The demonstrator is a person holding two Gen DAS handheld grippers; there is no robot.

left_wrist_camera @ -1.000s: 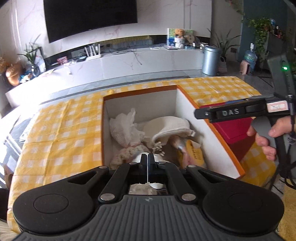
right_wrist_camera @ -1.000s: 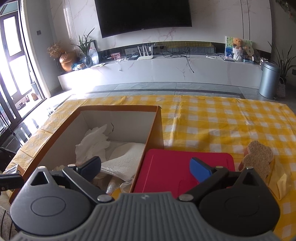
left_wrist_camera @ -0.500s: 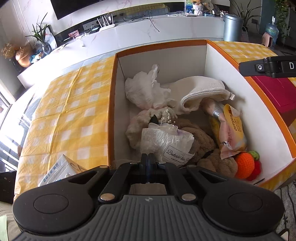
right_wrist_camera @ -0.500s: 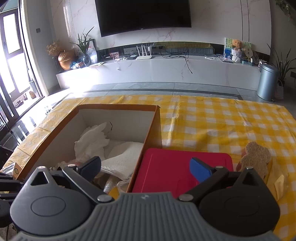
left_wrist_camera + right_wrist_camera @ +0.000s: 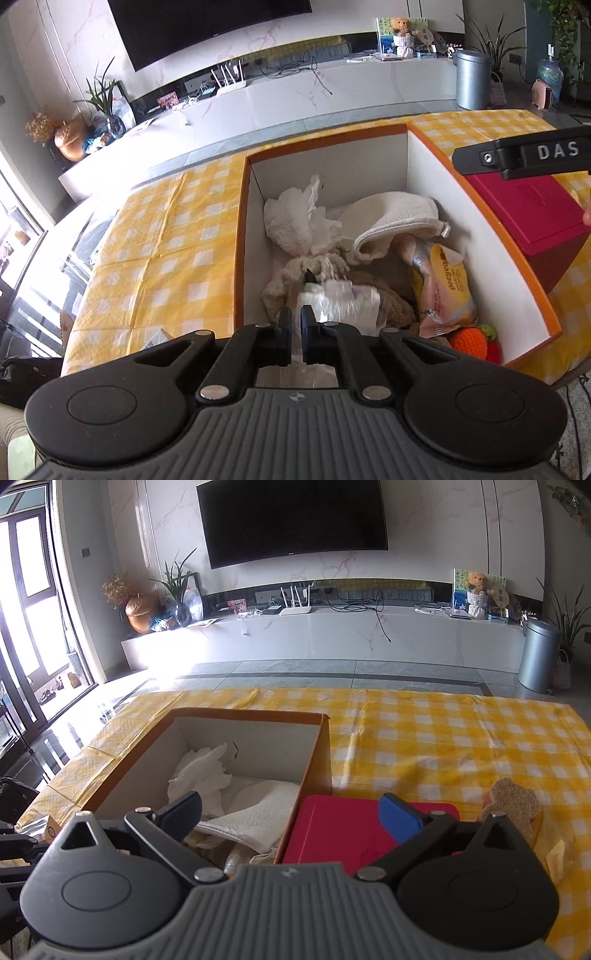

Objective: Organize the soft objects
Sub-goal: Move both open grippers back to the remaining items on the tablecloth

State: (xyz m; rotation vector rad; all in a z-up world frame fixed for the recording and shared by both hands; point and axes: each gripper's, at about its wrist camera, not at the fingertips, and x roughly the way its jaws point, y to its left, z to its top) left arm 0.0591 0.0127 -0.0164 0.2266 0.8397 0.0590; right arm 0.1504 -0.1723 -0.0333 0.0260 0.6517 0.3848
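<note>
Packet [image 5: 338, 301], a clear crinkly plastic wrap with something white inside, sits in the near part of the box [image 5: 476, 206] on top of a brown plush [image 5: 391, 306] and a cream knit [image 5: 284, 291]. Left tongs [image 5: 294, 325] hover just above its near edge with the jaws opening; only a narrow gap shows, and whether a shred of film is caught in it I cannot tell. It looks set down rather than held.

By its look it is light, limp and slippery. A pinch on loose film would likely slide or stretch, so a fold or a sealed edge is the better hold if it must be moved. Nothing about it looks breakable.

Around it lie crumpled tissue [image 5: 299, 221], a folded white towel [image 5: 399, 221], a yellow snack bag [image 5: 445, 284] and a knitted orange [image 5: 469, 341].

Right tongs [image 5: 290, 812] stand wide apart and empty, above the box's near corner and the red lid [image 5: 343, 827]. One soft piece is left on the desk [image 5: 443, 738]: a flat brown bear shape [image 5: 511, 805], thin and floppy by its look, best taken by an edge.
</note>
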